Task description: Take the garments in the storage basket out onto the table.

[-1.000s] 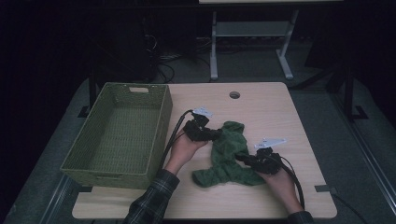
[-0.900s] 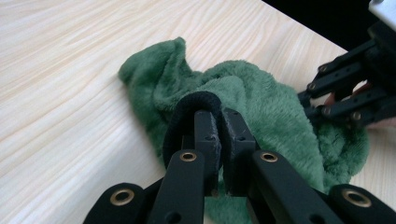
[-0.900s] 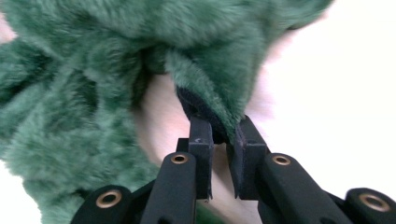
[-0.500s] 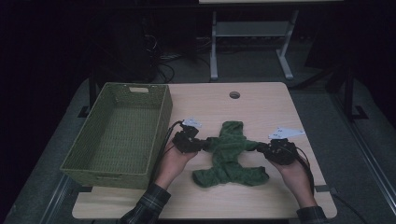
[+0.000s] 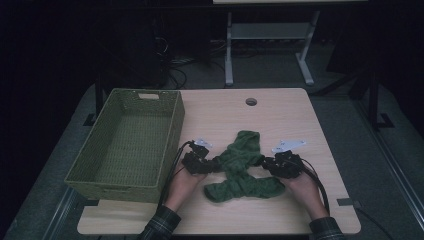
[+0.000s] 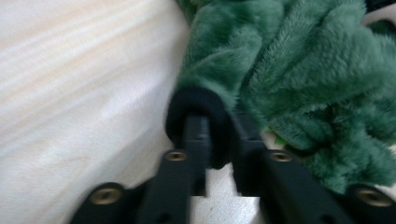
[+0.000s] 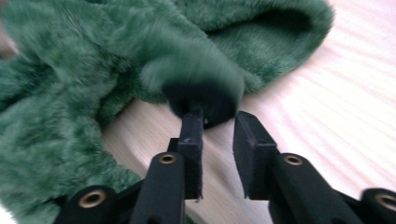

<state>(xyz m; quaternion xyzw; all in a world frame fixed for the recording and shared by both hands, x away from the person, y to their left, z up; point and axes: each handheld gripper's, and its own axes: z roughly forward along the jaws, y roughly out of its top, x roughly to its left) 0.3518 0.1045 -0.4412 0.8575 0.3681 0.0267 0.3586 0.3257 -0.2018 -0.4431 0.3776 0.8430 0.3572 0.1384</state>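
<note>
A green fuzzy garment [image 5: 240, 165] with black cuffs lies spread on the wooden table [image 5: 280, 120]. My left gripper [image 5: 212, 165] is at its left sleeve end and my right gripper [image 5: 267, 165] at its right sleeve end. In the left gripper view a black cuff [image 6: 196, 100] rests loosely at the tips of the left gripper [image 6: 219, 122]. In the right gripper view the other cuff [image 7: 205, 100] lies just beyond the right gripper [image 7: 218, 119], with bare table showing between the jaws. Both pairs of jaws have just been opening and neither presses on the cloth.
A green woven basket [image 5: 172, 135] stands on the left part of the table, close to my left hand. A round cable hole [image 5: 251, 101] sits near the table's far edge. A white metal frame [image 5: 229, 50] stands on the floor behind.
The two hands first moved apart and drew the sleeves out sideways. The hands have since come down and a little inward, and the sleeves lie slack on the table.
</note>
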